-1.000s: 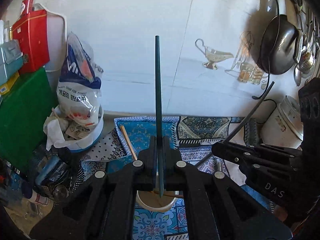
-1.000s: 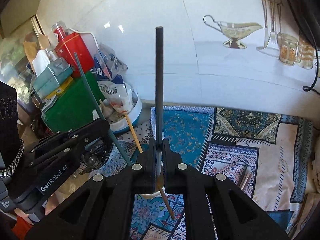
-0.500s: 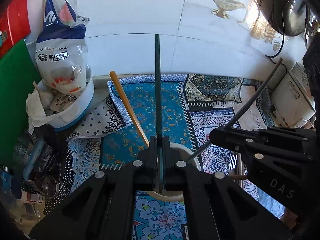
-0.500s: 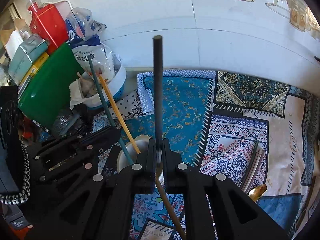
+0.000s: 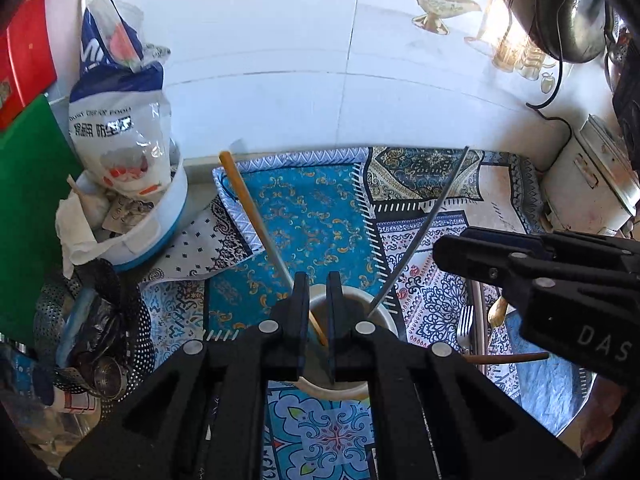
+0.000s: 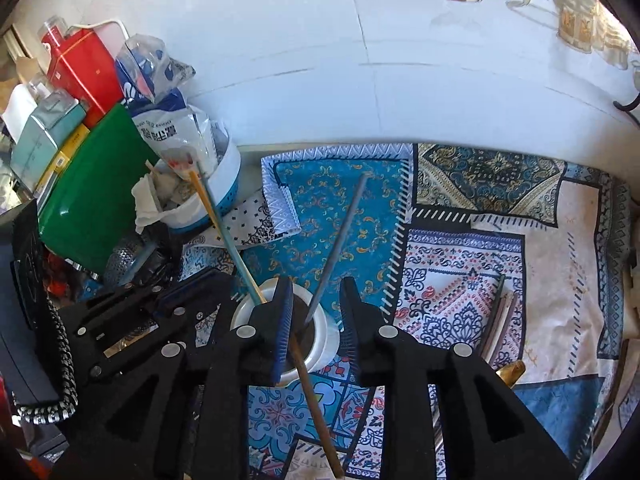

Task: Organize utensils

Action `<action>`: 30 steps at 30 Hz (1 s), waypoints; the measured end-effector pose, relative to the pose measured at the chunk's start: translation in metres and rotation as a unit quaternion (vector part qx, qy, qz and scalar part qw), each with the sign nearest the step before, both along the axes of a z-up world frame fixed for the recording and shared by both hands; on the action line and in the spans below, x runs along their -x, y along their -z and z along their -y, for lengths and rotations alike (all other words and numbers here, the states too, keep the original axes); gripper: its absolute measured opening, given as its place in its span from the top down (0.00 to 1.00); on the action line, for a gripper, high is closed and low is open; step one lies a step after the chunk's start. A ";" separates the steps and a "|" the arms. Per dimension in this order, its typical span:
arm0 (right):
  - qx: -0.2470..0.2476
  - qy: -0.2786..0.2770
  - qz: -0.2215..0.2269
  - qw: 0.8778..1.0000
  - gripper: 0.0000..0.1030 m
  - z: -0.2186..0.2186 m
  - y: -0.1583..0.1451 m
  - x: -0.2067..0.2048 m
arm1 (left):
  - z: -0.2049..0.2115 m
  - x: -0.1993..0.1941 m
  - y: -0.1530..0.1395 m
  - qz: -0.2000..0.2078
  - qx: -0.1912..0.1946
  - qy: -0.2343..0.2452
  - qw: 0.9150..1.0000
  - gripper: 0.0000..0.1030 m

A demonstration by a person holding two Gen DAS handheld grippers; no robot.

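Note:
A white cup stands on the patterned cloth right under both grippers. My left gripper hangs over it with jaws just opening, a narrow gap and nothing between them. A teal chopstick leans out of the cup beside a wooden one. My right gripper has jaws opening; the dark grey chopstick stands in the cup between them, touching neither pad. A brown stick runs from the cup toward the camera.
A white tub with a food bag, a green board, a red tin and a perforated strainer crowd the left. More utensils lie on the cloth at right. A white appliance stands by the tiled wall.
Both grippers came down over the cup. The teal chopstick left the left jaws and leans in the cup. The right jaws spread and the grey chopstick tipped away from upright.

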State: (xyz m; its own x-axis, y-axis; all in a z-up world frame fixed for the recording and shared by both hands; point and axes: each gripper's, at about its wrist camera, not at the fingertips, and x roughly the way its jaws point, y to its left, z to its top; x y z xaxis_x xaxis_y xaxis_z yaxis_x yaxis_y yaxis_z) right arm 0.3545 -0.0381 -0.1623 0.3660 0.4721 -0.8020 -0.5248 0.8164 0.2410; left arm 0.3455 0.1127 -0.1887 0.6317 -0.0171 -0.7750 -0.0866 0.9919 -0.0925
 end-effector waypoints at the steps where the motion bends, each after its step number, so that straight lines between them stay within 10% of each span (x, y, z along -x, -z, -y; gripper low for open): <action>1: -0.004 0.000 0.004 1.000 0.78 0.004 -0.005 0.002 | 0.001 0.002 -0.004 0.004 -0.003 -0.002 1.000 0.93; 30: -0.003 0.075 0.105 0.992 0.74 0.175 -0.060 0.028 | 0.150 0.037 -0.079 0.099 -0.005 0.043 0.994 0.76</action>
